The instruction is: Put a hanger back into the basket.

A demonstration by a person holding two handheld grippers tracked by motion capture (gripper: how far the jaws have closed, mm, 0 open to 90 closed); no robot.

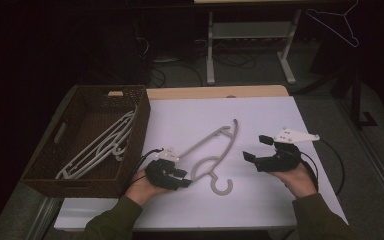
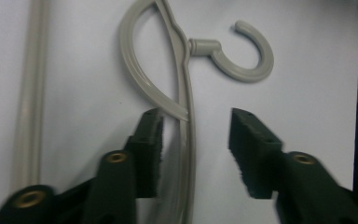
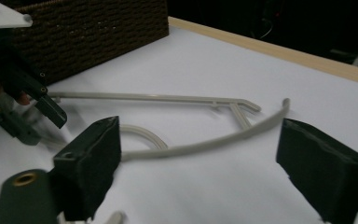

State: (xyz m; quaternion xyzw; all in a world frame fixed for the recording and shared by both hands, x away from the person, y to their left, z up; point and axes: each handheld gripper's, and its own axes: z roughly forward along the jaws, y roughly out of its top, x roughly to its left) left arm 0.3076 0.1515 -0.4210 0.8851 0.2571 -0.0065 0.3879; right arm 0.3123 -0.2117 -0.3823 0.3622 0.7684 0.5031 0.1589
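Grey plastic hanger [image 1: 215, 150] lies flat on the white table [image 1: 260, 200], hook end toward the person, just right of the wicker basket [image 1: 130, 150] holding more hangers [image 1: 100, 147]. Left gripper [image 1: 180, 178] sits at the hanger's near arm, jaws apart; the arm runs between the pads [image 2: 151, 135], not pinched. Right gripper [image 1: 255, 148] is off to the hanger's right, apart from it, jaws wide with nothing between them
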